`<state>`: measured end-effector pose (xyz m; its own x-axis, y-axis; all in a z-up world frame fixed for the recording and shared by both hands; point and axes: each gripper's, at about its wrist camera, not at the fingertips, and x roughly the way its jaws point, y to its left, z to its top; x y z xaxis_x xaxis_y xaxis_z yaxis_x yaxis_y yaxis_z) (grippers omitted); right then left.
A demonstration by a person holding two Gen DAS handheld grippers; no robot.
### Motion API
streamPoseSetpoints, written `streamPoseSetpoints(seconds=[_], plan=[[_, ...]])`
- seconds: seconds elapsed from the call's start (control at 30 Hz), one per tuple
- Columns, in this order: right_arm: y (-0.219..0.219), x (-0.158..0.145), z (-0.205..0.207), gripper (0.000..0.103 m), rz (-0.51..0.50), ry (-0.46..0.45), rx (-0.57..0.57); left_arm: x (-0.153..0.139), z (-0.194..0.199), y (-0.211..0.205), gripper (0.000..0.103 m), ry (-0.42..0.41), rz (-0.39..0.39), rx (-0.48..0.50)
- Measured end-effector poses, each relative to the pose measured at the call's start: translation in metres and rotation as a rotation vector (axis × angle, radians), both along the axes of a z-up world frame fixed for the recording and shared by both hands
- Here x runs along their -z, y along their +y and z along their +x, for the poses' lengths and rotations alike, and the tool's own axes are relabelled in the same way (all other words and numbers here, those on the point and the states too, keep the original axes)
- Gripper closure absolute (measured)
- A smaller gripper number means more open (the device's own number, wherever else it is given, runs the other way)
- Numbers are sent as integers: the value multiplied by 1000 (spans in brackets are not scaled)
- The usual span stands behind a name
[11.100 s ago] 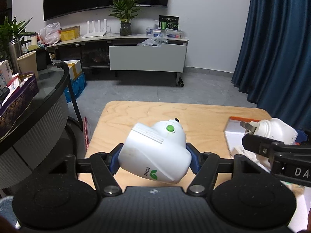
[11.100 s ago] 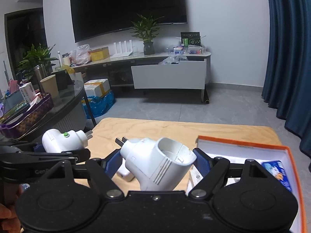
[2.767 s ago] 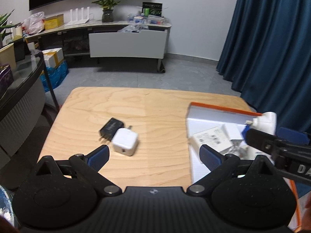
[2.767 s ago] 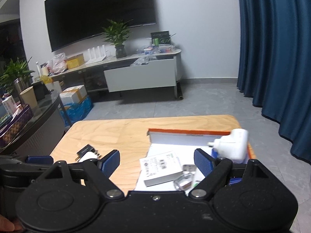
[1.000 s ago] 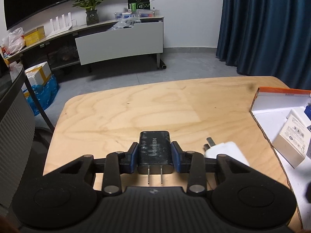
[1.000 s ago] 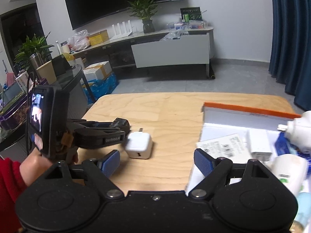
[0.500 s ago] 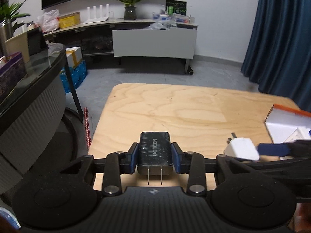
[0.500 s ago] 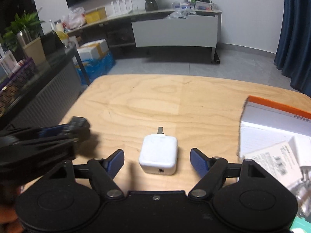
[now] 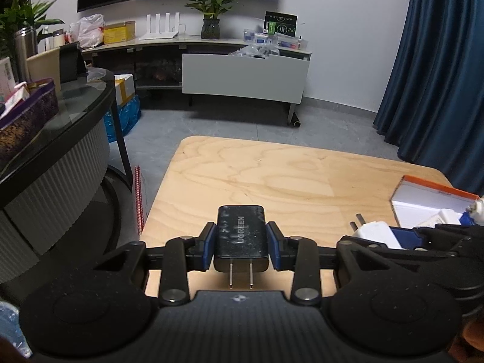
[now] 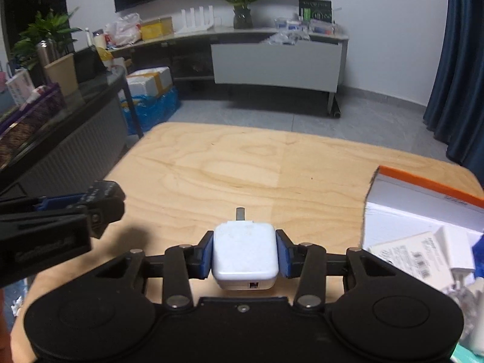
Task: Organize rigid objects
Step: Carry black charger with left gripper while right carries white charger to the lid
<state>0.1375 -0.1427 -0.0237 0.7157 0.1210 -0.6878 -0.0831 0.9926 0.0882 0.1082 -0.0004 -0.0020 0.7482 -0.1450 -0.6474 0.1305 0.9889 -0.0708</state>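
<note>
Our left gripper [image 9: 241, 248] clamps the black charger [image 9: 241, 236], prongs pointing back at us. Our right gripper [image 10: 245, 257] has just closed on the white charger [image 10: 245, 255], prong facing away.

Our left gripper [image 9: 241, 249] clamps a black plug-in charger [image 9: 241, 233]; our right gripper [image 10: 245, 257], jaws just closing, apparently grips a white square charger [image 10: 245, 257].

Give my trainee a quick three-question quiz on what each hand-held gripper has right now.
1. True or false: the left hand-held gripper is shut on the black charger.
2. The white charger sits in which hand-held gripper? A) left B) right C) neither
3. Fill in: the orange-edged box stands on the wooden ____.

Key: 1 true; 2 B; 3 table.
</note>
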Motion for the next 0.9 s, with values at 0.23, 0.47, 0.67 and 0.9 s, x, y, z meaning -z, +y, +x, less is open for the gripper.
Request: streamPoseSetpoints(seconds=[0.23, 0.47, 0.67, 0.9], plan=[[-3, -34, -47, 52, 11, -50, -23, -10, -29, -4, 67, 9, -13, -19], [-12, -54, -93, 52, 14, -80, -16, -21, -61, -10, 67, -11, -17, -25], [-20, -62, -125, 52, 24, -95, 1, -26, -82, -17, 67, -16, -16, -13], [-32, -67, -151, 52, 28, -124, 17, -32, -97, -25, 67, -33, -29, 4]])
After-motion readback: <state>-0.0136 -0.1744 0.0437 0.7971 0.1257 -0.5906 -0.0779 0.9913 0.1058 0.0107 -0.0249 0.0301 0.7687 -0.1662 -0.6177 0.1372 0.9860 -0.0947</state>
